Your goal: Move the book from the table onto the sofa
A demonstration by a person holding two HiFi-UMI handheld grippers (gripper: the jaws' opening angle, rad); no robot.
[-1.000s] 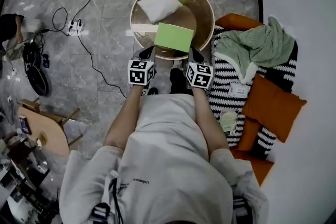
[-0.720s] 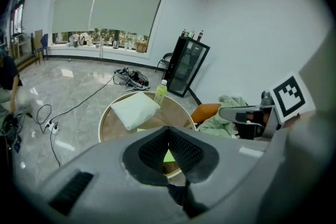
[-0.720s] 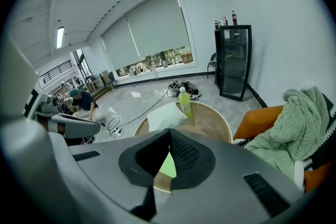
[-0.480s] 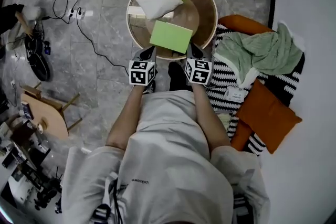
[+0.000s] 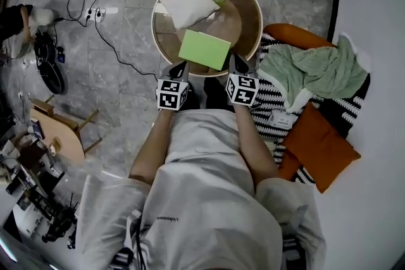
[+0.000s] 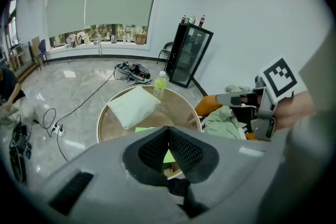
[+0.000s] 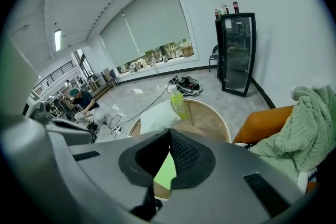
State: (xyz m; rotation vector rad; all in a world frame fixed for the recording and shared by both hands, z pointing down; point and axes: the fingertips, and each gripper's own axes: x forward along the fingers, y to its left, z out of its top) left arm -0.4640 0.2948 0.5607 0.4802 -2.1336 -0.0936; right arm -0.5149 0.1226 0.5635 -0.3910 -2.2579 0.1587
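Green book (image 7: 165, 173) mostly behind the grey body of the right tongs (image 7: 169, 132), only a sliver in sight

I see the book (image 5: 204, 49), closed, with a plain light-green cover. It lies flat and slightly askew at the near edge of the round wooden surface (image 5: 245, 21), left of the sofa (image 5: 288, 30).

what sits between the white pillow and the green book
Nothing; only bare top of the round table separates the pillow from the book, as the head view shows.
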